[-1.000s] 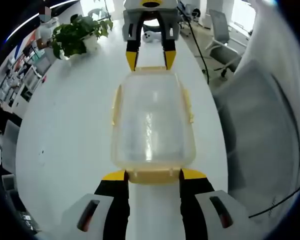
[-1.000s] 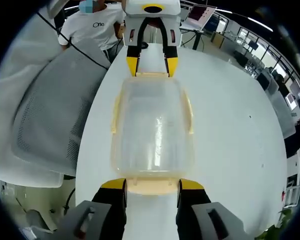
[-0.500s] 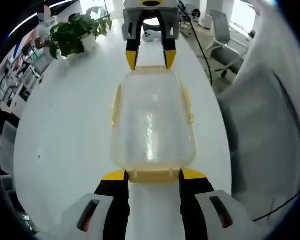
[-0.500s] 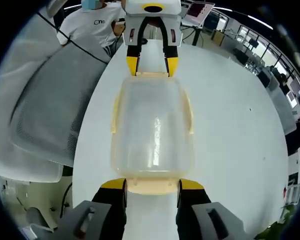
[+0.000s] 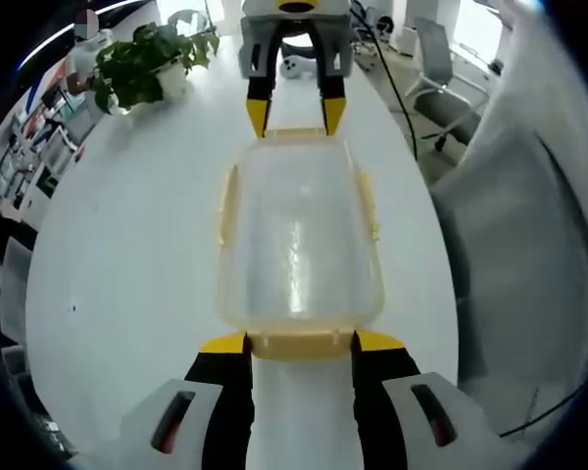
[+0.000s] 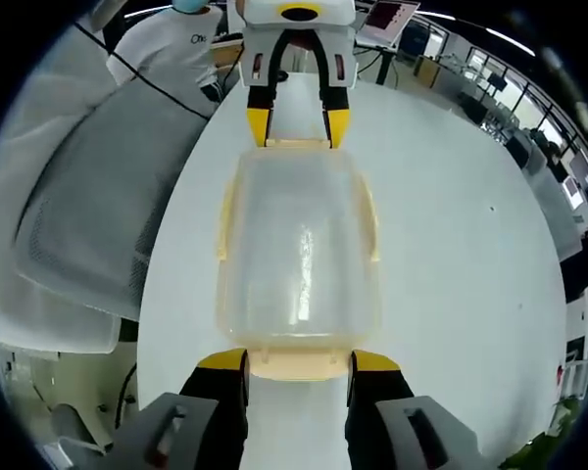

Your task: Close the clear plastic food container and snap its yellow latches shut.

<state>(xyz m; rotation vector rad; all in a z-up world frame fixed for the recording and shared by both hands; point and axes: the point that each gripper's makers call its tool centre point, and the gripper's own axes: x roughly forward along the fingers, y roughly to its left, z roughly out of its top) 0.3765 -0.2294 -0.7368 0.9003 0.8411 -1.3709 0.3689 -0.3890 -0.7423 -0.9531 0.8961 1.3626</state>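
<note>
1. Container (image 5: 299, 235) rests lid-on, lengthwise on the white table (image 5: 127, 255), between the two opposed grippers.
2. Left gripper (image 5: 299, 343) jaws are spread, straddling the near end latch (image 5: 299, 345).
3. Right gripper (image 6: 294, 360) jaws likewise straddle the opposite latch (image 6: 296, 362), apparently to steady the container for snapping.

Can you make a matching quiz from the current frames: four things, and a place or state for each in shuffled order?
Things:
1. clear plastic food container
2. potted green plant
3. grey mesh office chair
4. yellow end latch

Places or states:
A. off the table's edge, beside it
B. between the left gripper's jaw tips
C. lid on, lying between the two grippers
D. on the white table, far end

Pairs: 1-C, 2-D, 3-A, 4-B
</note>
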